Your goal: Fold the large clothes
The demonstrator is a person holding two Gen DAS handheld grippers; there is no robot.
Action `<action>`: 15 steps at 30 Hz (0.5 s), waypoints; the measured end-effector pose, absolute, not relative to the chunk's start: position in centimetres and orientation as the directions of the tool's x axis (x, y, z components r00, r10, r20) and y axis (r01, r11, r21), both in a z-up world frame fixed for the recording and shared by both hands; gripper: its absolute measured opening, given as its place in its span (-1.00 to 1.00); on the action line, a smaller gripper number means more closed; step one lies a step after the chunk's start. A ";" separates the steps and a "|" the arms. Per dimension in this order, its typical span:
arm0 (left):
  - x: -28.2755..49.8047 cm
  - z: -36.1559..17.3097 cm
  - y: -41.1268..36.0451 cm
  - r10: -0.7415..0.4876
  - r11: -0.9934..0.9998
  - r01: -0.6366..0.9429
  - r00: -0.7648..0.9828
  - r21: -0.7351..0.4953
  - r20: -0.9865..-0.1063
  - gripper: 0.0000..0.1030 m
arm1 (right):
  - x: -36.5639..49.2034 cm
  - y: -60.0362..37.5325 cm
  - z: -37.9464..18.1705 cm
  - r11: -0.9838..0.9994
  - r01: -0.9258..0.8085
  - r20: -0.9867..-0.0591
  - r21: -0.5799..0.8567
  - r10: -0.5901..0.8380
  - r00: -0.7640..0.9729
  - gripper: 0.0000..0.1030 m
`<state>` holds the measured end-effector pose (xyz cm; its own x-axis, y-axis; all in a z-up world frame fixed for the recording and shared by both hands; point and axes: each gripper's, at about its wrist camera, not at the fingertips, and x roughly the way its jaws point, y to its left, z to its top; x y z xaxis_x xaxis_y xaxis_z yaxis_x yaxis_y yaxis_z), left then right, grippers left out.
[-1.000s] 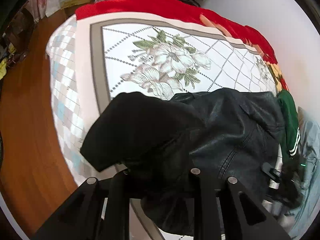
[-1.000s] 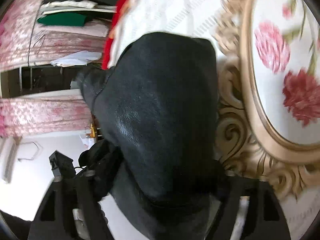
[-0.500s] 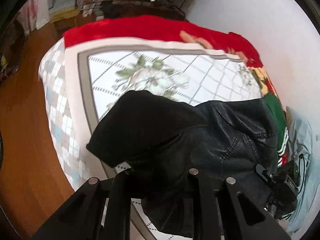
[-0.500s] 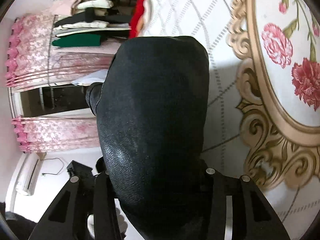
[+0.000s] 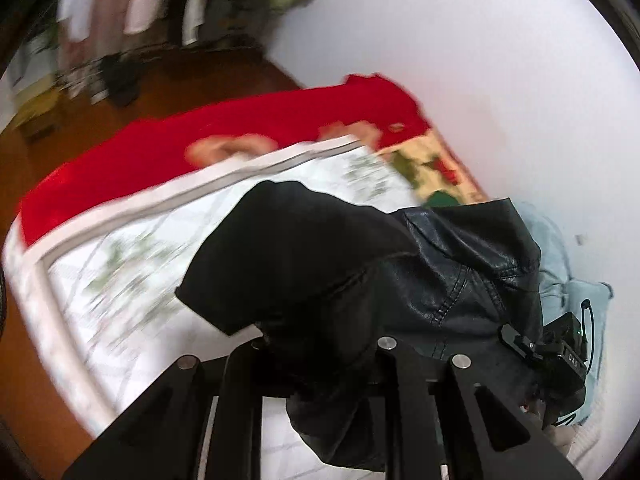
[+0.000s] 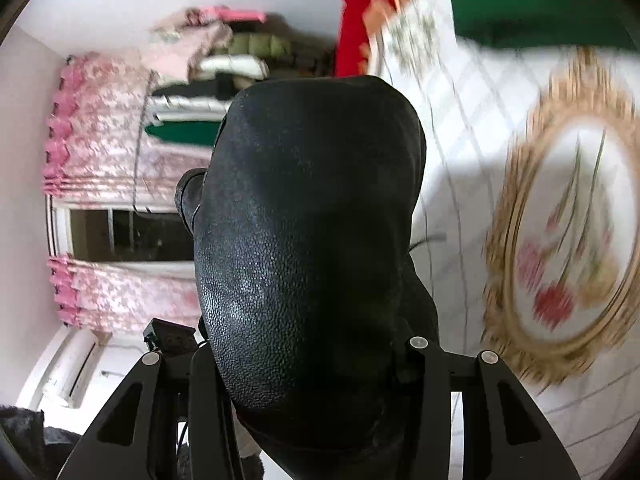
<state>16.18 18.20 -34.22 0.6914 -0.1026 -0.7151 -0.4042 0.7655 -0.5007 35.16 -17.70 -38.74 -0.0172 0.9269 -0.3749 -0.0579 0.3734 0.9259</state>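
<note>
A black leather jacket (image 5: 400,280) hangs lifted above the bed, bunched between both grippers. My left gripper (image 5: 320,360) is shut on a fold of its dark lining and leather. My right gripper (image 6: 304,364) is shut on another part of the jacket (image 6: 312,220), which fills the middle of the right wrist view. The right gripper also shows in the left wrist view (image 5: 556,352) at the jacket's right edge. The fingertips of both are hidden by the jacket.
The bed has a white floral quilt (image 5: 132,272) and a red blanket (image 5: 248,120) at its far end. A light blue garment (image 5: 560,272) and a green one (image 5: 440,200) lie by the white wall. Hanging clothes (image 5: 192,8) and a wooden floor (image 5: 24,368) lie beyond.
Both grippers have lifted the jacket higher off the bed and tilted up, so more wall and hanging clothes show. The views are motion-blurred.
</note>
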 end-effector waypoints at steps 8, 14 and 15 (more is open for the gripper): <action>35.6 -30.5 9.2 -0.202 0.810 -0.224 0.760 -0.541 -0.618 -0.71 | 51.4 -30.2 -32.3 0.376 -0.084 -0.357 0.923 0.917 0.175 -0.07; 48.9 -32.4 3.6 -0.256 0.828 -0.149 0.757 -0.540 -0.601 -0.71 | 65.9 -38.6 -36.0 0.360 -0.009 -0.349 0.933 0.911 0.220 -0.07; 51.4 -33.6 2.7 -0.273 0.830 -0.140 0.744 -0.541 -0.610 -0.71 | 68.7 -40.1 -37.8 0.358 0.022 -0.354 0.933 0.909 0.219 -0.08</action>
<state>51.38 2.70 -33.62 0.7440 -0.2726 -0.6101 -0.1395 0.8295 -0.5408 68.69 -40.12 -37.81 0.2193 0.9092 -0.3540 0.0222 0.3581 0.9334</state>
